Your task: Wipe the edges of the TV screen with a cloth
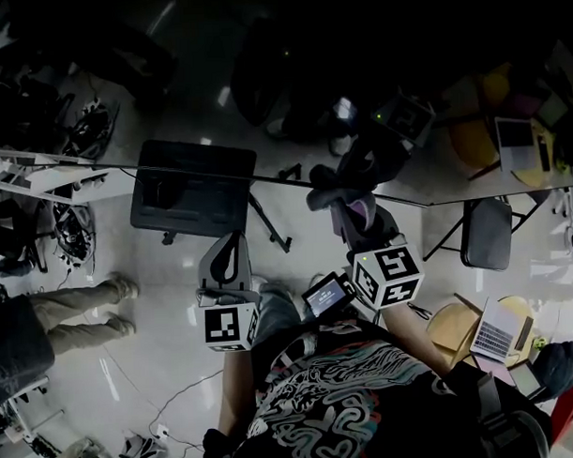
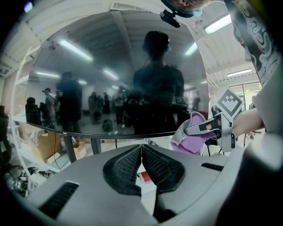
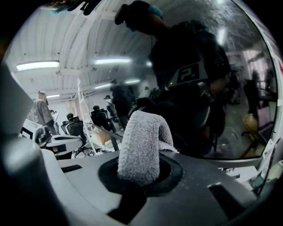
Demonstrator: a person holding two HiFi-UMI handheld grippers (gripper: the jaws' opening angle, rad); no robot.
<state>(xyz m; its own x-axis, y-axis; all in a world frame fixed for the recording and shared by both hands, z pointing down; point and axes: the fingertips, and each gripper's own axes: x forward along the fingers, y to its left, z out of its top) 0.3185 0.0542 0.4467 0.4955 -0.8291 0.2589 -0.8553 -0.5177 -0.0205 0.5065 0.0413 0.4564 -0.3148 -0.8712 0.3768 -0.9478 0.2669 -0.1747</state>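
Observation:
The TV screen (image 2: 119, 75) is a large dark glossy panel that mirrors the room; its lower edge (image 1: 191, 170) runs as a thin line across the head view. My right gripper (image 1: 356, 216) is shut on a folded purple-grey cloth (image 1: 361, 209) and holds it at that lower edge, right of centre. From the left gripper view the cloth (image 2: 194, 132) sits against the screen's bottom right part, pinched by the right gripper (image 2: 208, 128). The cloth (image 3: 141, 145) fills the right jaws, with the screen (image 3: 208, 88) close behind. My left gripper (image 1: 229, 246) hangs below the edge, jaws shut and empty (image 2: 141, 150).
A black stand base (image 1: 191, 189) and its legs (image 1: 268, 224) sit under the screen. A person in beige trousers (image 1: 74, 315) stands at the left. A folding chair (image 1: 486, 230) and a laptop (image 1: 501, 329) on a stool are at the right. Cables (image 1: 153, 444) lie on the floor.

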